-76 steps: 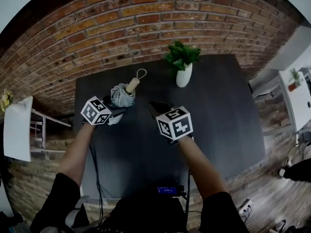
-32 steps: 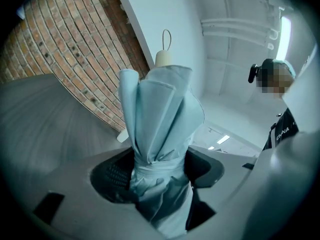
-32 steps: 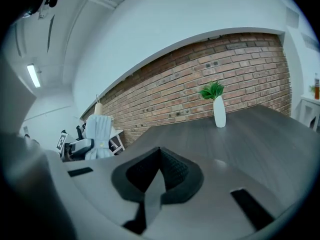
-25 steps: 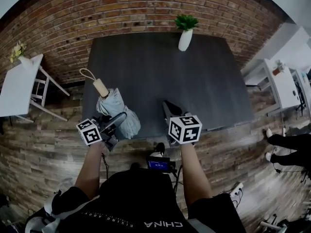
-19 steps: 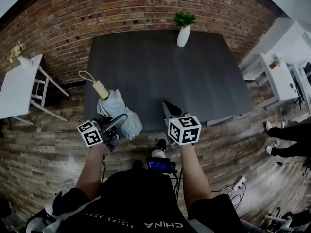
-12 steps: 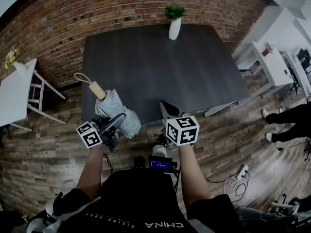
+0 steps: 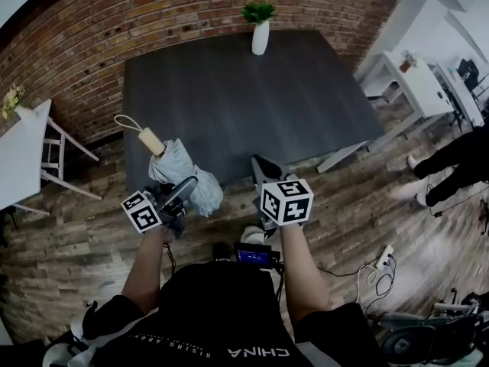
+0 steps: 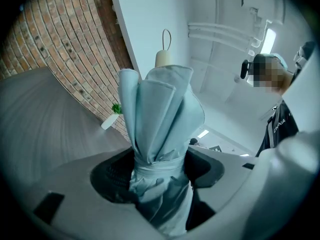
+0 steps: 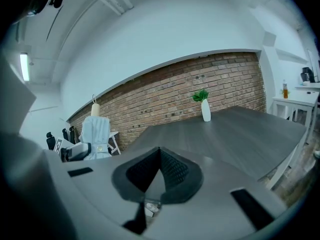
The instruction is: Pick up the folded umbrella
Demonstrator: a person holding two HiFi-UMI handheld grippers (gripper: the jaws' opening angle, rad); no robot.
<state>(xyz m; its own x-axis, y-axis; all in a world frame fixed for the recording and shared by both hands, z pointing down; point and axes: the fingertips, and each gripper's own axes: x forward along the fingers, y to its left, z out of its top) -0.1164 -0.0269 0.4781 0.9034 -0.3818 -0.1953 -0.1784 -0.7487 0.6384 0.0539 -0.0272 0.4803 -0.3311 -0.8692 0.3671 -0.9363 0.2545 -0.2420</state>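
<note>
Nearest the person, the left gripper (image 7: 183,191) is clenched on the folded umbrella (image 7: 186,176). In the left gripper view the two dark pads of the left gripper (image 8: 157,170) press on either side of the pale blue-grey cloth of the umbrella (image 8: 160,114), just at its tied band, with a short bunch of fabric below the grip and most of the length above it. The long axis runs straight out along the line of the jaws, ending in the tan handle (image 8: 163,59) and its thin loop (image 8: 166,36). In the head view that handle (image 7: 153,141) points up and to the left, away from the person. The right gripper (image 7: 264,167) is just beside it on the right, apart from the cloth. Its own view shows the right gripper (image 9: 159,166) with its pads pressed together on nothing, and the umbrella (image 9: 96,130) standing upright off to its left, handle uppermost. So the left hand alone carries the load, and the umbrella appears to be lifted clear of the dark table (image 7: 244,98), near its front left corner. The pick-up looks done in substance. Any further move turns on keeping that pinch at the band, since the heavier handle end is farthest from the jaws. Farther back a white vase (image 7: 260,38) with a green plant stands at the table's far edge, in front of the brick wall (image 7: 153,14).
</note>
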